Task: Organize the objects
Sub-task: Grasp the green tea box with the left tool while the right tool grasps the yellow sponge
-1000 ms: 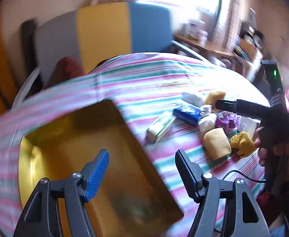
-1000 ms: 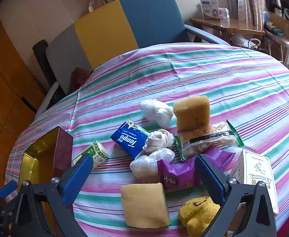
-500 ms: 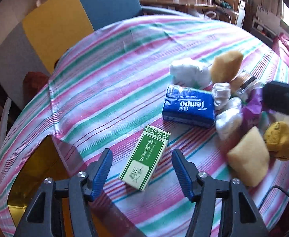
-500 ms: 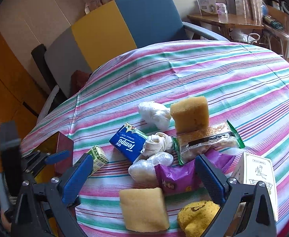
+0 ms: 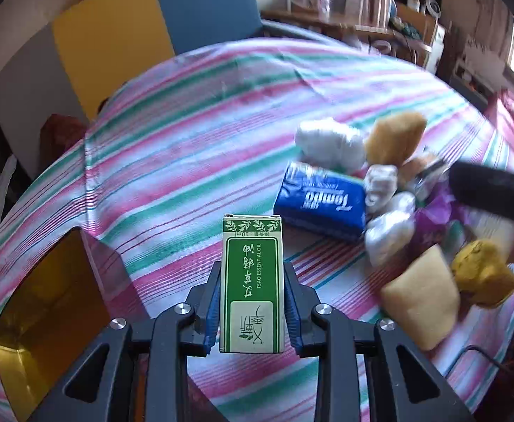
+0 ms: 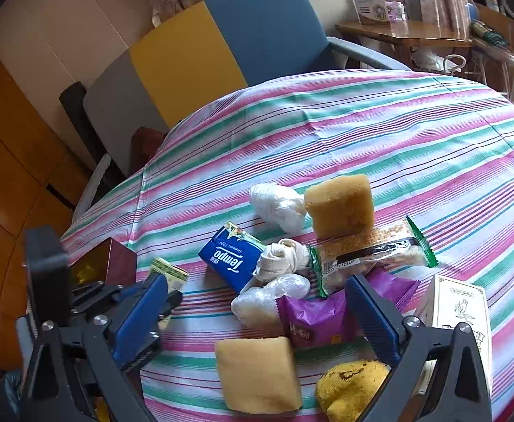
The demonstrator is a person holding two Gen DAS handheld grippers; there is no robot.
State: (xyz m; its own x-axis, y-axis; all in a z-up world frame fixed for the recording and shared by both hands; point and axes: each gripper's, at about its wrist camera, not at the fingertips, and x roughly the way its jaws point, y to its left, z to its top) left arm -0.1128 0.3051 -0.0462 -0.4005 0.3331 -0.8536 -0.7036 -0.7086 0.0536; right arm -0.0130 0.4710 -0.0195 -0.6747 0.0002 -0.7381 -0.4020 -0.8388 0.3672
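My left gripper (image 5: pixel 252 299) is shut on a green essential oil box (image 5: pixel 252 283), its blue pads against both long sides, over the striped tablecloth. The box end also shows in the right wrist view (image 6: pixel 169 270). A gold-lined open tin (image 5: pixel 42 302) lies to the left. My right gripper (image 6: pixel 257 320) is open and empty above a pile: a blue Tempo tissue pack (image 6: pixel 230 263), a purple snack packet (image 6: pixel 313 316), a yellow sponge (image 6: pixel 257 372), a tan sponge (image 6: pixel 339 204) and white wrapped bundles (image 6: pixel 278 205).
A white carton (image 6: pixel 457 313) stands at the right and a yellow sock (image 6: pixel 350 387) lies at the front. A snack bar wrapper (image 6: pixel 369 249) lies in the pile. A grey, yellow and blue chair (image 6: pixel 204 59) stands behind the table (image 6: pixel 362 123).
My left gripper has moved forward over the green box and closed on its sides. The right gripper has stayed open over the pile.
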